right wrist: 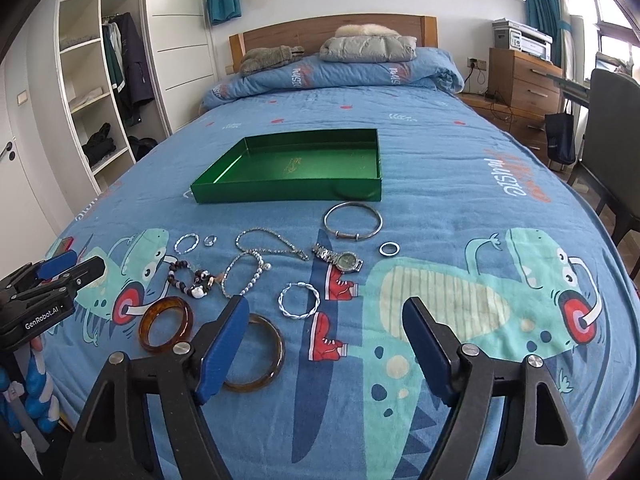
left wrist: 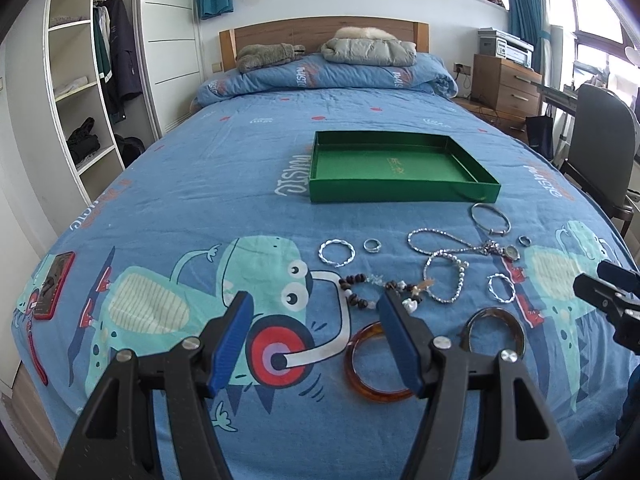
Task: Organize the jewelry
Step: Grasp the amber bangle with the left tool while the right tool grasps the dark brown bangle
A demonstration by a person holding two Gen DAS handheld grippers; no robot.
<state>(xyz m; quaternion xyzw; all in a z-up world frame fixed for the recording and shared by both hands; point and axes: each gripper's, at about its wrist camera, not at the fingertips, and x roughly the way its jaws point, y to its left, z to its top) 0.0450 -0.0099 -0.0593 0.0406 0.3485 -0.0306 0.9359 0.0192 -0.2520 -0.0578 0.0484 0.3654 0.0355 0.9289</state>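
Nearest the cameras: left gripper (left wrist: 316, 334) with jaws apart, nothing between the pads, hanging above the bedspread (right wrist: 460, 184) just short of the jewelry. Right gripper (right wrist: 324, 344) likewise apart and empty, over bare print to the right of the pieces.

Just beyond the fingers: 2 amber bangles, the orange one (right wrist: 166, 325) to the left and the darker one (right wrist: 256, 358) touching the edge of the right gripper's left finger in view only; contact with either cannot be told. Next out: twisted silver hoop (right wrist: 299, 300), bead bracelet (right wrist: 190, 278), pearl bracelet (right wrist: 244, 274), watch (right wrist: 339, 259). Further: silver chain (right wrist: 270, 244), second twisted hoop (right wrist: 186, 243), small ring (right wrist: 209, 240), flat ring (right wrist: 389, 249), plain silver bangle (right wrist: 353, 222).

Beyond all of these: green tray (right wrist: 288, 192), open and holding nothing, its near wall close to the plain bangle. Further still: folded duvet, headboard, bookshelf.

Step judged: approach for the first pick; no piece yet sorted. Next move calls for lowering onto 1 bangle rim, probably the nearest amber one, with 1 finger inside the ring and 1 outside, closing gently, then carrying forward over the other pieces to the tray. Risk: soft cloth giving way under the fingers, smooth bangle slipping.
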